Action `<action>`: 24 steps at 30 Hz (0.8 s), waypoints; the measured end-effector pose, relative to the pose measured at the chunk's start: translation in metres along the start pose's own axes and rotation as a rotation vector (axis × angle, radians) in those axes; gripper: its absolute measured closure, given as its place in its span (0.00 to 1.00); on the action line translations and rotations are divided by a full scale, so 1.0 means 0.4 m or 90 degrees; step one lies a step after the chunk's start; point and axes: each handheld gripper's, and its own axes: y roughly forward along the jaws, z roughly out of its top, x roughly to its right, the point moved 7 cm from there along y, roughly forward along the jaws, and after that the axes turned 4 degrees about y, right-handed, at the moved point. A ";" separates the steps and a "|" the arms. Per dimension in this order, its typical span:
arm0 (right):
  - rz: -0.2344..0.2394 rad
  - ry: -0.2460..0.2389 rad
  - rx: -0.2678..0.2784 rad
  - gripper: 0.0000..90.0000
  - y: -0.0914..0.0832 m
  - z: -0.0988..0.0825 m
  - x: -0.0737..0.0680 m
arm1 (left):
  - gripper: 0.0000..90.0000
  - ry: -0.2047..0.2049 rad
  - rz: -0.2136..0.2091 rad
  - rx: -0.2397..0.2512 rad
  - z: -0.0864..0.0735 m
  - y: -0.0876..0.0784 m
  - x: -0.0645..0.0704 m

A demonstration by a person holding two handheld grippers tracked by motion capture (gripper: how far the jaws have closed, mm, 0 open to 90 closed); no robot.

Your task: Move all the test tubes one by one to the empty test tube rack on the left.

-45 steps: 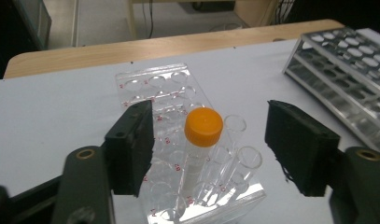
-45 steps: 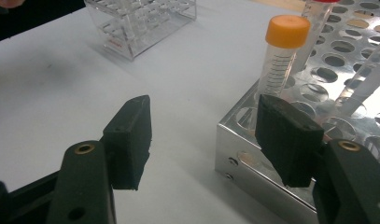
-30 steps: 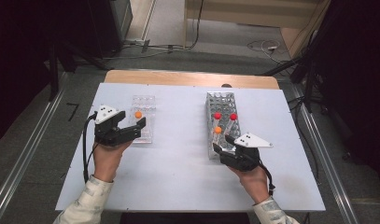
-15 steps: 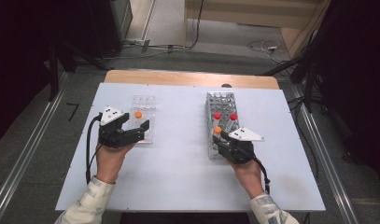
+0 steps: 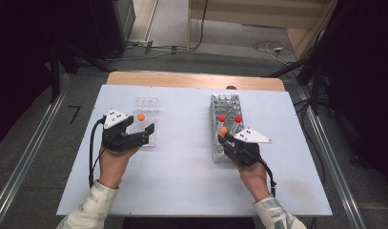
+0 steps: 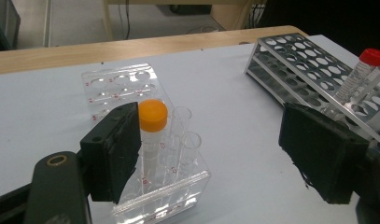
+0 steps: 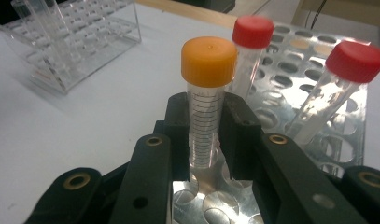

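Note:
An orange-capped tube (image 7: pixel 209 60) stands in the metal rack (image 7: pixel 290 70). My right gripper (image 7: pixel 205 116) is shut on it below the cap; its jaws have just been closing with the tube between them. From above, the right gripper (image 5: pixel 223 138) sits at the rack's (image 5: pixel 225 102) near end. Two red-capped tubes (image 7: pixel 253 31) (image 7: pixel 355 60) lean in the rack behind. My left gripper (image 6: pixel 211 144) stands open at the clear plastic rack (image 6: pixel 131 88). A second orange-capped tube (image 6: pixel 153 114) stands in that rack beside the left pad (image 6: pixel 113 154), with no pad pressing on it.
The white table (image 5: pixel 182 167) has a wooden strip (image 5: pixel 191 80) along its far edge. Open tabletop lies between the two racks. Empty clear tubes (image 6: pixel 190 144) stand in the plastic rack. Cables run over the floor beyond the table.
The right gripper has edged toward the orange-capped tube in the metal rack and closed its jaws on it. The left hand and its gripper have stayed where they were.

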 end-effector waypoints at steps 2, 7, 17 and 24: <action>0.000 0.000 0.016 0.80 -0.015 0.021 -0.002 | 0.24 0.000 0.000 0.000 0.001 -0.001 0.001; 0.009 0.000 0.049 0.80 -0.049 0.068 -0.013 | 0.24 0.001 -0.002 0.000 0.000 0.001 0.004; 0.057 -0.028 0.045 0.80 -0.045 0.081 -0.086 | 0.24 0.004 -0.012 0.007 0.007 -0.008 0.016; 0.092 -0.038 0.024 0.80 -0.008 0.075 -0.144 | 0.20 0.010 -0.027 0.012 0.014 -0.013 0.032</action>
